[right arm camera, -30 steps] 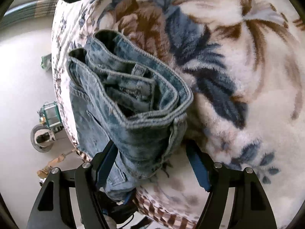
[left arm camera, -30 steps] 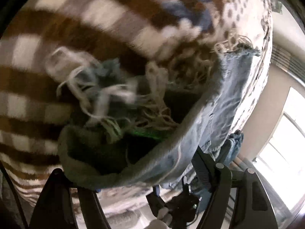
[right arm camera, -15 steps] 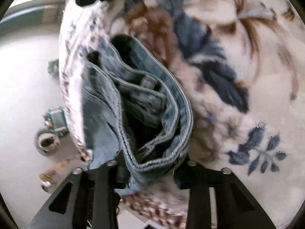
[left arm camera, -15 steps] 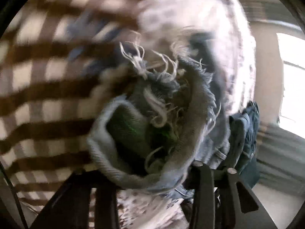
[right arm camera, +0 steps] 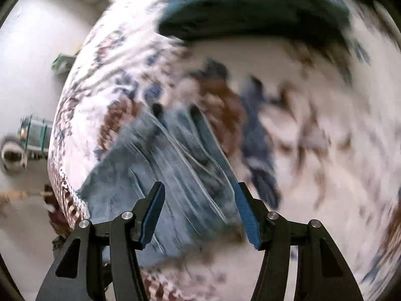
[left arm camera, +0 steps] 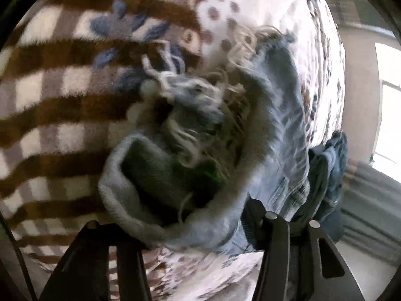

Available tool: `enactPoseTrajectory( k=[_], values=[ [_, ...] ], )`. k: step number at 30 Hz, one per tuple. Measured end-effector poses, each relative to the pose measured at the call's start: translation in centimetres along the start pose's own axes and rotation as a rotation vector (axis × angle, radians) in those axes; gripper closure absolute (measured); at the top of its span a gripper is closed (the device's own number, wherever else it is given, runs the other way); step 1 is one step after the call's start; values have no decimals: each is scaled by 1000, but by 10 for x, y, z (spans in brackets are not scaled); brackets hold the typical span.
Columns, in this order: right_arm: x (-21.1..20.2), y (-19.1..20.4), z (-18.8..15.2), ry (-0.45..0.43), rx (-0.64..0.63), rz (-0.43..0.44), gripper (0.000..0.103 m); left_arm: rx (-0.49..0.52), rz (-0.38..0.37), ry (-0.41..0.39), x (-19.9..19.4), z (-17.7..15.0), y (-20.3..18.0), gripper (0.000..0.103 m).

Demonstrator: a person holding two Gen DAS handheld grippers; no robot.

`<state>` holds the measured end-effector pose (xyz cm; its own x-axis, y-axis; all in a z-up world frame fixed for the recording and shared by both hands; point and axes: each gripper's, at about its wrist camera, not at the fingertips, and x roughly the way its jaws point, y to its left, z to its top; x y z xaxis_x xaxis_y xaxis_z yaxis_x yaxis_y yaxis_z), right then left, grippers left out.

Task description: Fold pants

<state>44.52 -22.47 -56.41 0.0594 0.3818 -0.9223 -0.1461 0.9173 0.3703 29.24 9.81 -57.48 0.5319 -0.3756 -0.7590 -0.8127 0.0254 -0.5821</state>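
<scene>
Left wrist view: the left hand-held gripper [left arm camera: 190, 228] is clamped on the frayed hem of the jeans [left arm camera: 273, 150], whose pale blue denim bunches into a cup that hides the fingertips. Beyond lies a fleece blanket [left arm camera: 62, 80], brown-checked and dotted, then a window [left arm camera: 388, 125]. Right wrist view, blurred: the right hand-held gripper [right arm camera: 200, 215] stands apart, blue pads either side of the jeans [right arm camera: 175, 175] on the flowered blanket [right arm camera: 313, 150]. Farther off lies a dark teal cloth [right arm camera: 250, 7].
</scene>
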Motion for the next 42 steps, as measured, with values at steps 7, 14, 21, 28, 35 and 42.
enactPoseTrajectory(
  k=[7, 14, 21, 28, 35, 42],
  values=[
    [62, 29, 59, 97, -66, 30, 63, 29, 25, 25, 9, 0, -11, 44],
    [25, 18, 47, -10, 27, -37, 91, 51, 30, 54, 0, -10, 12, 32],
    [17, -13, 41, -39, 122, 6, 91, 46, 21, 61, 7, -7, 15, 25],
    [6, 25, 65, -102, -29, 44, 91, 51, 12, 66, 2, -10, 13, 25],
    [24, -5, 57, 72, 74, 91, 58, 20, -5, 79, -1, -16, 13, 25],
    [-12, -63, -17, 72, 374, 168, 42, -95, -26, 62, -7, -14, 23, 25]
  ],
)
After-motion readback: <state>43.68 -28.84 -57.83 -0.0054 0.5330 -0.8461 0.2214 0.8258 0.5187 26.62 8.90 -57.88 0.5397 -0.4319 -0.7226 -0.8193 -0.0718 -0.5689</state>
